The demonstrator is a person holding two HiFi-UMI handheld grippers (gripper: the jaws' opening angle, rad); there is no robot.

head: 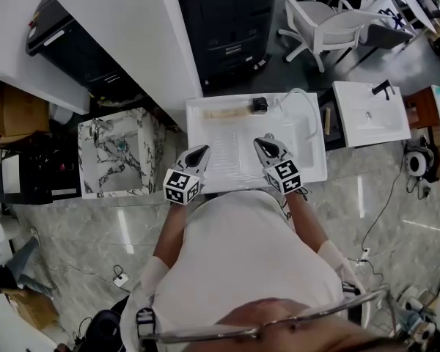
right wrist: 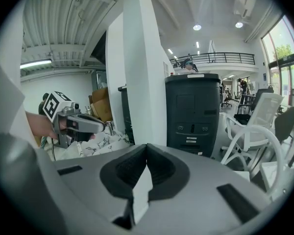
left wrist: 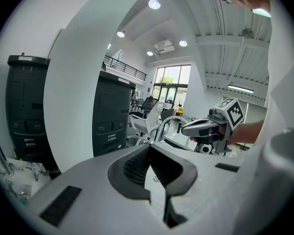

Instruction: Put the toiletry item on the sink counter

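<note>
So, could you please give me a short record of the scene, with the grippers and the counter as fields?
left gripper: shut, empty
right gripper: shut, empty
counter: white, both grippers over its near part
far edge of counter: tan item, black item
faucet: white, arched, at the right

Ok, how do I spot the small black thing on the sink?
Find the white sink unit at the head view's centre. On its back ledge, left of the curved white faucet, sits the small black blocky object; its neighbour is a long pale tan strip.
</note>
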